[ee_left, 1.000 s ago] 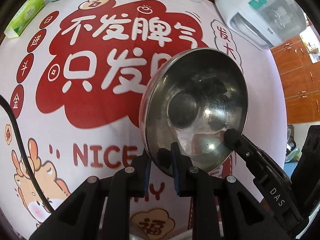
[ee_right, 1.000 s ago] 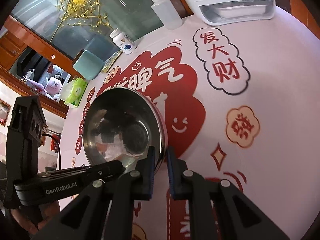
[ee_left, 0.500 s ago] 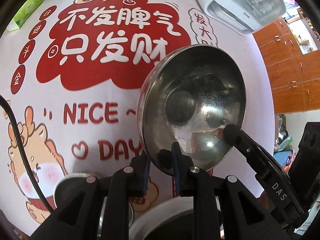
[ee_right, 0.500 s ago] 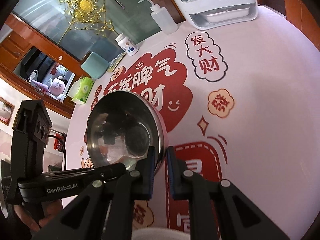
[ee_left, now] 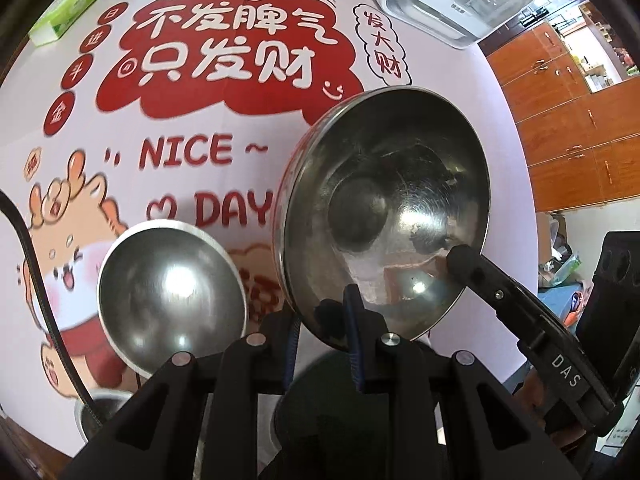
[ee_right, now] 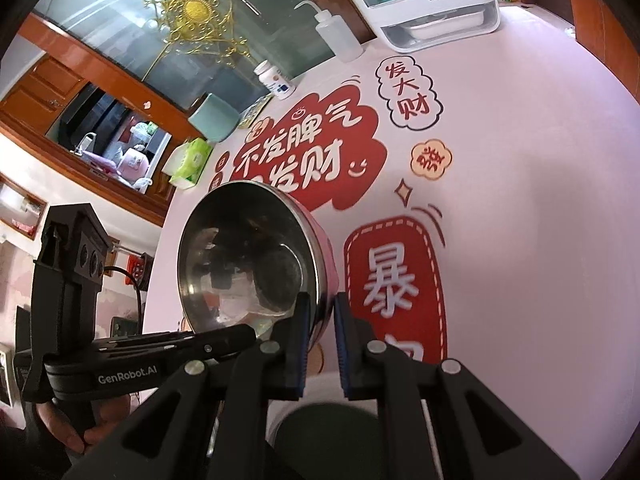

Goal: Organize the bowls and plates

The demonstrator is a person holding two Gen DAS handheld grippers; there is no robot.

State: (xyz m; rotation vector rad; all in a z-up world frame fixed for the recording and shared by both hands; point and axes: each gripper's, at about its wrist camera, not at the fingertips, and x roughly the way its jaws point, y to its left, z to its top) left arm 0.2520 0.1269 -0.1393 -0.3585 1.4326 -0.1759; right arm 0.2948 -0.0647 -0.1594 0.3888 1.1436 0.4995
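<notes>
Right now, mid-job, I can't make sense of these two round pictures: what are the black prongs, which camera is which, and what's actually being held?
The prongs are two handheld clamps that a person carries, each with a fisheye camera looking along its fingers. In the left wrist view the left gripper is shut on the near rim of a steel bowl with a pink outside. The right gripper comes in from the right of that picture. In the right wrist view the right gripper pinches the same bowl's rim on another side, so both clamps carry it, tilted, above the printed tablecloth. A second steel bowl sits on the cloth below. At the far edge stand a white cabinet, a squeeze bottle and a tissue pack.
</notes>
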